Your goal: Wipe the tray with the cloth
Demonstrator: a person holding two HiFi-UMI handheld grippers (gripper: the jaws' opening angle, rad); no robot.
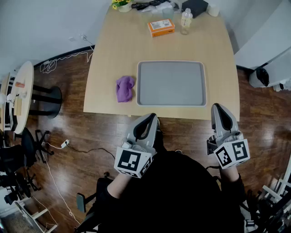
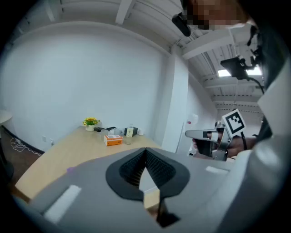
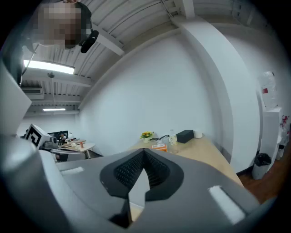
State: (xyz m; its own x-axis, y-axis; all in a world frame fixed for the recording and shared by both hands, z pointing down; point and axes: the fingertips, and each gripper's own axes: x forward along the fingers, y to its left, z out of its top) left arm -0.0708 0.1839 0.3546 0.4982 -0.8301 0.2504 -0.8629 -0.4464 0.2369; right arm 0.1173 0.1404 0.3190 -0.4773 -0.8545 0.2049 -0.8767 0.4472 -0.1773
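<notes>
Head view first: the grey tray [image 1: 172, 83] sits flat in the middle of the light wood surface [image 1: 104, 54], empty as far as I can see. The purple cloth [image 1: 124, 88] is bunched up just beside the tray's left edge, lying on the surface and not on the tray. Way at the far end there's an orange box [image 1: 161, 27], a clear bottle [image 1: 185, 21] right of it, a little pot of yellow flowers [image 1: 121, 4] and a black box [image 1: 195, 6]. The left gripper [image 1: 151, 118] hangs over the dark wooden floor [image 1: 68, 127] just short of the near edge, well apart from the cloth. The right gripper [image 1: 217, 108] is further right, its tip lined up with the near edge below the tray's right corner, and it touches nothing. In the left gripper view the jaws are pressed together with nothing between them. Past them you get the surface running off to the far clutter, with the right gripper and its marker cube held out at the right. In the right gripper view it's the same deal: jaws together and empty, aimed along the surface toward the flowers, bottle and black box.
</notes>
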